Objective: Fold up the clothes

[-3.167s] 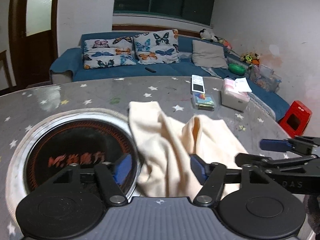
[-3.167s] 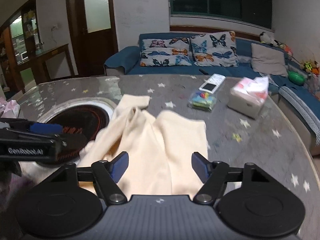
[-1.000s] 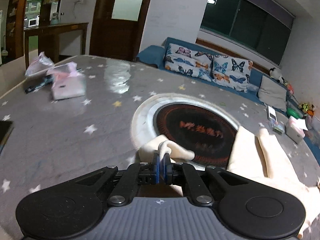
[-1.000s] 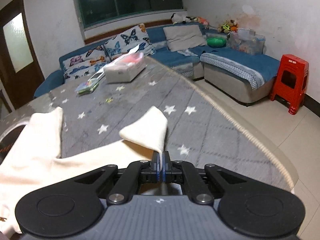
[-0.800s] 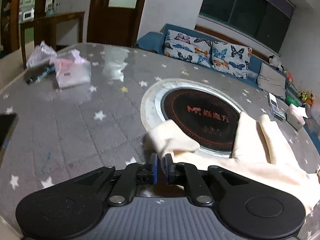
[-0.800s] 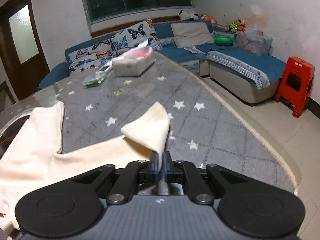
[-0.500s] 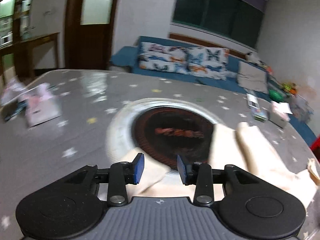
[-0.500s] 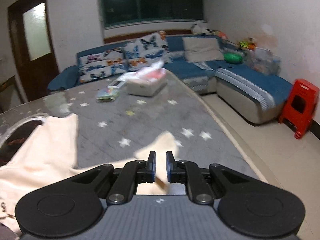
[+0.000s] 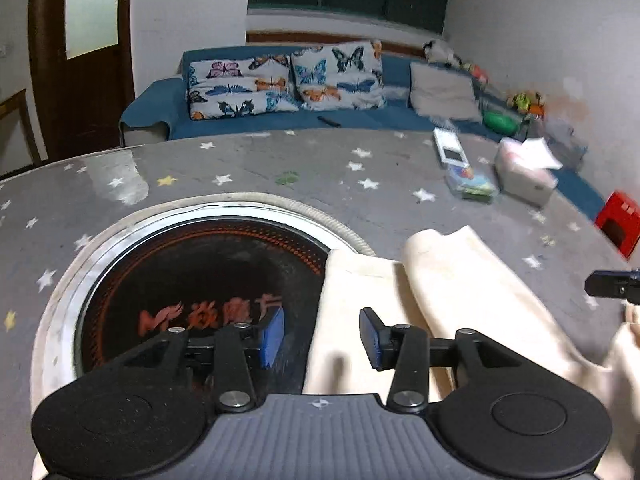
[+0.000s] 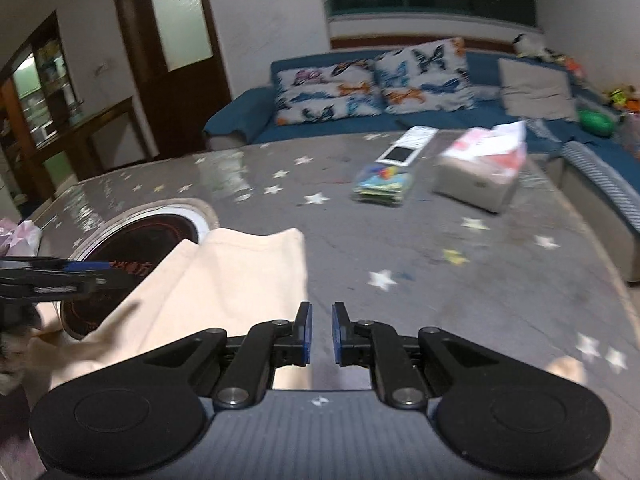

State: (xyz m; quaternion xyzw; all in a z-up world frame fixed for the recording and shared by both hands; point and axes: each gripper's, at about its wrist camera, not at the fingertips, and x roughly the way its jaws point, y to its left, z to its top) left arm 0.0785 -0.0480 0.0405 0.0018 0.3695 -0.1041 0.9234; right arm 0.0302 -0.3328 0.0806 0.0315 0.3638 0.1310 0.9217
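On the star-patterned counter [image 9: 248,160], the cream garment [image 9: 452,280] is lying in loose folds, its left edge draping over the rim of the round black cooktop [image 9: 200,280] set into the surface. Both views are cutting off its near end behind the claw bodies. The left claw [image 9: 322,336] is hovering with blue pads spread wide, gripping nothing, over the cloth's edge. The right claw [image 10: 320,334] is sitting with a narrow gap between its pads, nothing between them, at the garment's right edge [image 10: 240,280]. Motion blur is smearing the tissue box [image 10: 478,176] and the colourful packet [image 10: 382,186] farther back.
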